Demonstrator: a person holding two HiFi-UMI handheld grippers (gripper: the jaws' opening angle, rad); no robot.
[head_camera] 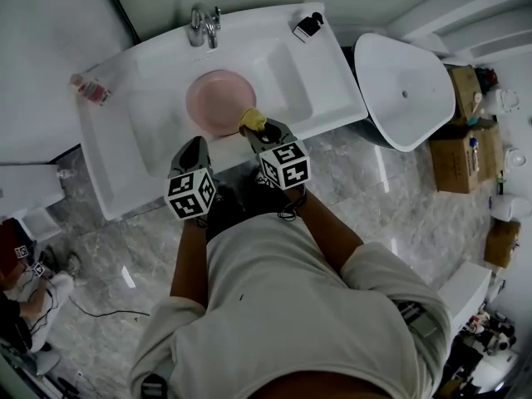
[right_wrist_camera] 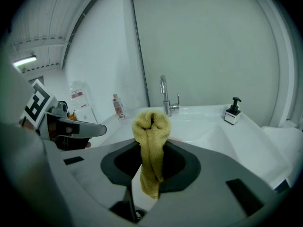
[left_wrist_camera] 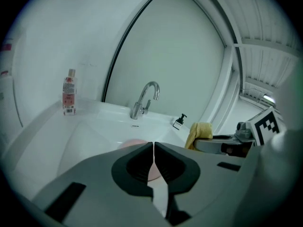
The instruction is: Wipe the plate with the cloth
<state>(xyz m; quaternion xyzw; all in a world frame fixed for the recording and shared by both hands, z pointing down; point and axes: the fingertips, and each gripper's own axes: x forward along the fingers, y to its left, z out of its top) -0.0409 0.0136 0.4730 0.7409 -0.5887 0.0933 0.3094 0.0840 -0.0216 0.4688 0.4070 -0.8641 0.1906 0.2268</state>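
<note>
Here, the pink plate [head_camera: 218, 102] lies flat in the basin of the white sink [head_camera: 125, 131], in the upper middle of the head view, just below the tap [head_camera: 204, 25]. The right gripper [head_camera: 256, 127] is clenched on the yellow cloth [head_camera: 252, 120]. In the right gripper view the cloth bunches above the jaws and hangs down between them. From the head view the cloth sits at the plate's lower right edge; whether it touches the plate I cannot tell. The left gripper [head_camera: 195, 148] has its jaws pressed together on nothing, at the sink's near rim, lower left of the plate. On the sink's rim stand a small red-labelled bottle [head_camera: 90, 88] at the left and a soap dispenser [head_camera: 307, 26] at the upper right.
</note>
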